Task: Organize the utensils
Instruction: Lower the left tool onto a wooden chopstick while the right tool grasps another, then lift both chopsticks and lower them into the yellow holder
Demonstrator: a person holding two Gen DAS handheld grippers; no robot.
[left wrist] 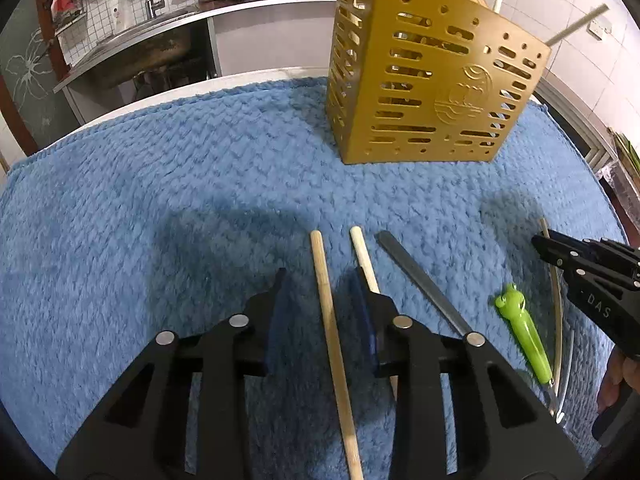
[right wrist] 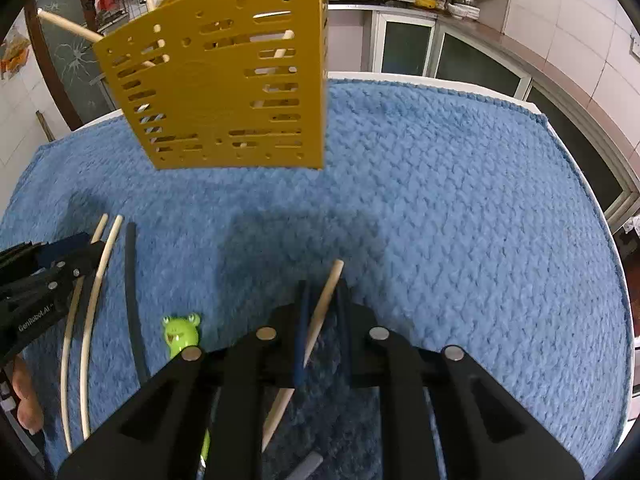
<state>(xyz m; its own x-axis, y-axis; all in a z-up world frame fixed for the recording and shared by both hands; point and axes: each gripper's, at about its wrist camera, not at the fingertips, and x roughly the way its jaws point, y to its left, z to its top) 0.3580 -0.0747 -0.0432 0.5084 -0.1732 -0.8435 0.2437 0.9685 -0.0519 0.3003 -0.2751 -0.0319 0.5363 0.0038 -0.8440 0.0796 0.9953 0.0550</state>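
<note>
A: What is hidden?
B: The chopstick [left wrist: 334, 344] runs off the bottom edge; the frog-handled utensil [left wrist: 520, 332] hides its working end.
A: And the holder [left wrist: 424, 76]?
B: Its top is cropped.

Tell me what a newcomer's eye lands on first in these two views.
First the tall gold slotted utensil holder, standing at the far side of a blue towel with sticks poking out of its top. Next the bright green frog-headed utensil lying near the front among pale chopsticks. Then the right gripper, pinching one wooden chopstick.
</note>
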